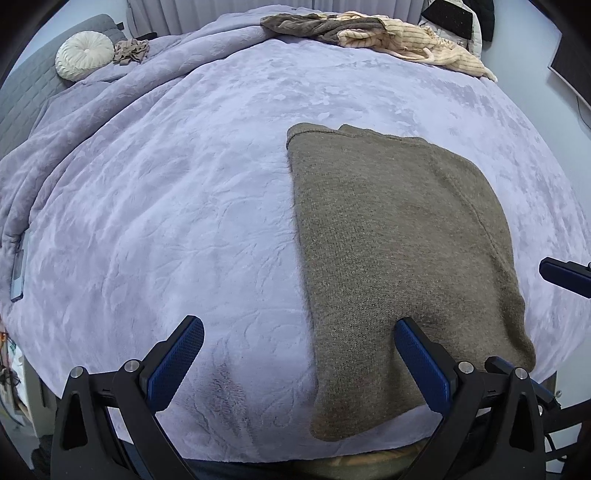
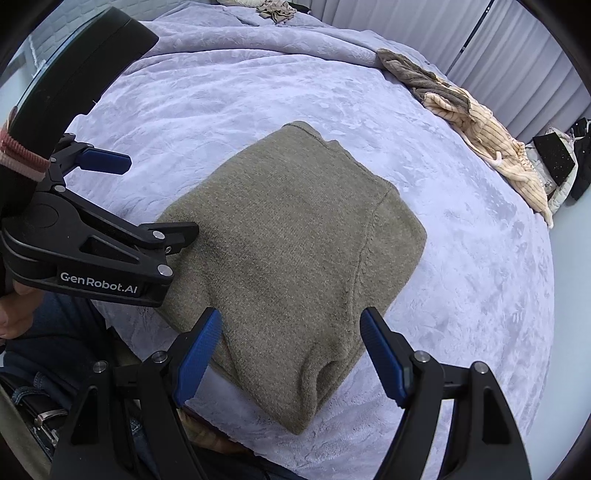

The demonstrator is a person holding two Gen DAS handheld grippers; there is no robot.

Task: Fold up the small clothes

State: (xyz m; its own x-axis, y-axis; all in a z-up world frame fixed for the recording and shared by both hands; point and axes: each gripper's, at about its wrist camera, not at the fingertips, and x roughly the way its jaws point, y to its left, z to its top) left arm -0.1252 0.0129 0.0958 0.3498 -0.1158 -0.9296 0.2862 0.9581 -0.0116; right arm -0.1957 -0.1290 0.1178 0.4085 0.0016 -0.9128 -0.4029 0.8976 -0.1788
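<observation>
An olive-brown knit garment (image 1: 399,251) lies folded in a flat rectangle on the lavender blanket (image 1: 184,184) near the bed's front edge. It also shows in the right wrist view (image 2: 288,251). My left gripper (image 1: 299,332) is open and empty, hovering over the garment's near left edge. My right gripper (image 2: 291,321) is open and empty, above the garment's near corner. The left gripper (image 2: 133,199) shows at the left of the right wrist view. One right fingertip (image 1: 561,275) shows at the right edge of the left wrist view.
A pile of brown and cream striped clothes (image 1: 369,33) lies at the bed's far edge, also in the right wrist view (image 2: 472,122). A round white cushion (image 1: 84,55) and a small crumpled beige cloth (image 1: 130,51) lie far left. A phone (image 1: 18,273) lies at the left edge.
</observation>
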